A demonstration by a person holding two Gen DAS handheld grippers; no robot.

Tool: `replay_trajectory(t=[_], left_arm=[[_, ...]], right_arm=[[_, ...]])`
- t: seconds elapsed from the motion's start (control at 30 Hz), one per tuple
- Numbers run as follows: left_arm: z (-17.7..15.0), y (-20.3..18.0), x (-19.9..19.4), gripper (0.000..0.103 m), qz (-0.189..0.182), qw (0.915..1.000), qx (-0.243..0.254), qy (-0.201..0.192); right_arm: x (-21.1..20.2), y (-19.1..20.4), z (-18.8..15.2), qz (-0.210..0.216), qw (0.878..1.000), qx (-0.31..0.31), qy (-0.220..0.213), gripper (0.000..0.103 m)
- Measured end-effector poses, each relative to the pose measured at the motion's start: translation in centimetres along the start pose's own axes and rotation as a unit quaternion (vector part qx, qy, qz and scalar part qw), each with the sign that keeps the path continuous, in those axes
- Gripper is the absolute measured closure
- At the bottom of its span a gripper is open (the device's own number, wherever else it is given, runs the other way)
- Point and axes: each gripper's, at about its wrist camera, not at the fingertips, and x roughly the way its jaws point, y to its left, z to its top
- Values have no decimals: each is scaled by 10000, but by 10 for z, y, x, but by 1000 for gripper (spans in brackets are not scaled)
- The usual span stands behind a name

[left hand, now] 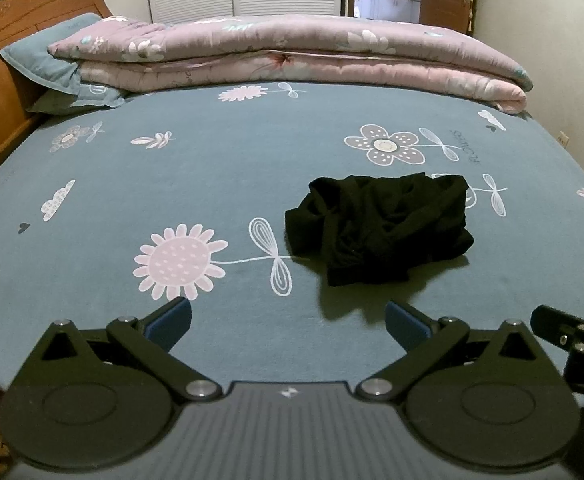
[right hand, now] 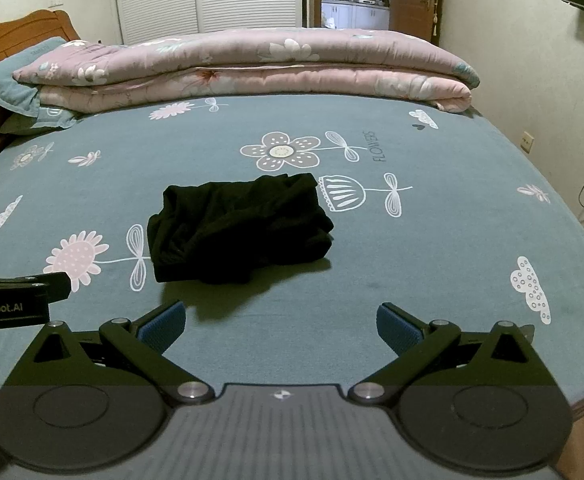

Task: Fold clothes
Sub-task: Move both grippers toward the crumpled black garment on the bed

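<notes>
I see a black garment (left hand: 378,226) lying crumpled in a heap on the bed (left hand: 212,184), on the teal flowered sheet. From my left hand-held gripper (left hand: 288,320) it sits at about 1 o'clock; from my right hand-held gripper (right hand: 280,322) at about 11 o'clock. Both hand-held grippers hang above the sheet with jaws spread wide, holding nothing, short of the cloth. A folded pink quilt (right hand: 252,72) lies across the far side at 12 o'clock, a teal pillow (left hand: 48,60) at 10 o'clock.

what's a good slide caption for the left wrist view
Open left tool hovers short of a crumpled black cloth garment on the blue-grey flower-printed bedsheet.
</notes>
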Motion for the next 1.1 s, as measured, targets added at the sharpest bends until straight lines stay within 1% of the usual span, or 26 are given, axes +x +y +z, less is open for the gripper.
replay_trajectory(t=[0.17, 0.3, 0.5, 0.63, 0.8, 0.93, 1.03, 1.1], left_arm=[[3, 1, 2, 1, -131, 9999, -81, 43], [12, 2, 3, 1, -228, 9997, -105, 66], [16, 4, 16, 1, -153, 9997, -105, 145], [16, 4, 23, 1, -179, 9996, -125, 193], [19, 5, 47, 1, -107, 9991, -127, 384], [22, 5, 68, 1, -48, 9984, -132, 546], [23, 6, 87, 1, -6, 9977, -133, 672], [25, 10, 107, 1, -1, 9970, -136, 763]], right_arm=[[0, -1, -1, -12, 10000, 14, 1, 0], [0, -1, -1, -12, 10000, 38, 26, 0], [5, 0, 1, 25, 9999, 70, 74, 0], [12, -3, 1, 24, 9999, 68, 116, 0], [27, -6, 3, 39, 9996, 125, 260, 0], [47, -5, 3, 48, 9990, 130, 432, 0], [69, -8, 3, 169, 9981, 194, 564, 0], [87, -8, 5, 247, 9973, 217, 662, 0]])
